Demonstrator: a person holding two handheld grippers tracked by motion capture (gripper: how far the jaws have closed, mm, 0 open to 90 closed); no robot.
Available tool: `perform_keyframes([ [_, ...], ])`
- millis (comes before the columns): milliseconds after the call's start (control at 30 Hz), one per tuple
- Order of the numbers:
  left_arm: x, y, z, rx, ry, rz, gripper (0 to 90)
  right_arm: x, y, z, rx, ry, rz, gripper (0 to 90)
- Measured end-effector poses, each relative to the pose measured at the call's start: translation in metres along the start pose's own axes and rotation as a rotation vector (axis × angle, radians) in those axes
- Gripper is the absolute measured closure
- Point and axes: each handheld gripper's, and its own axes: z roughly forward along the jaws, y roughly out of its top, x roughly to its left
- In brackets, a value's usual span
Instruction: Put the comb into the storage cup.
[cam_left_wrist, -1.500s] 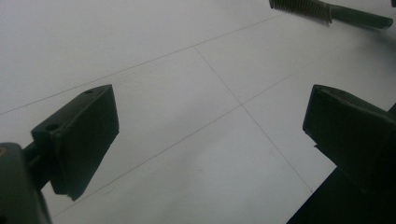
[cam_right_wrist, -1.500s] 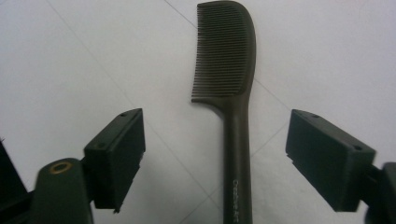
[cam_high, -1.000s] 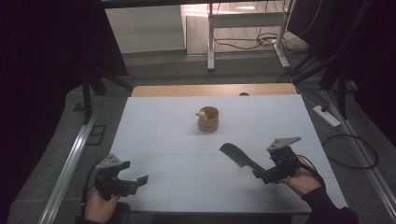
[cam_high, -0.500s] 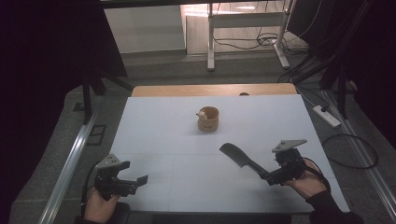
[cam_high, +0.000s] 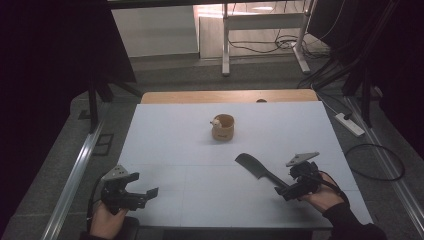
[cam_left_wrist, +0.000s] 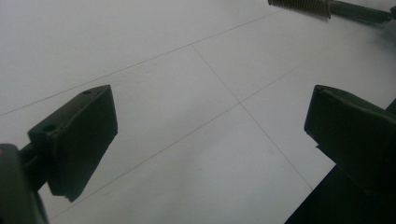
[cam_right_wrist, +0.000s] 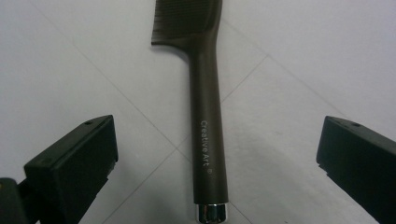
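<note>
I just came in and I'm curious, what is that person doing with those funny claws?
A person holds a claw in each hand over a white table. The right claw is open at the handle of a dark comb lying flat on the table, not gripping it. The left claw hangs open over bare table. A small wooden cup stands farther back.

Place: a lab or test room, dimly lit.
Table (cam_high: 165, 135): a white sheet is covering a wooden top.
Floor: cables (cam_high: 260, 45) and a power strip (cam_high: 348, 124) are lying around.
Surroundings: metal stand legs (cam_high: 226, 40) and black screens (cam_high: 65, 50) are standing nearby.
</note>
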Motion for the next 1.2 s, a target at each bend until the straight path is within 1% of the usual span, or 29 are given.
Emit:
perform_keyframes([
  [200,0.000,0.000,0.000,-0.001,-0.001,0.000,3.2,0.003,-0.001,0.013,0.046,-0.006,-0.038,0.0],
  [467,0.000,0.000,0.000,0.002,0.001,0.002,3.2,0.003,-0.003,0.030,0.148,-0.002,-0.063,0.0],
  [600,0.000,0.000,0.000,0.003,0.000,0.001,3.2,0.001,-0.002,0.031,0.154,0.014,-0.046,0.0],
  [767,0.000,0.000,0.001,0.006,0.003,0.000,3.2,0.001,0.000,0.032,0.170,0.012,-0.040,0.0],
  [1067,-0.001,0.001,0.001,0.009,0.008,0.000,3.3,0.002,0.005,0.033,0.218,0.010,-0.035,0.0],
  [1133,-0.001,0.000,0.001,0.009,0.009,0.001,3.3,0.002,0.006,0.033,0.221,0.011,-0.028,2.5],
  [1200,-0.001,0.001,0.001,0.011,0.010,0.002,3.3,0.003,0.008,0.032,0.222,0.014,-0.033,7.7],
])
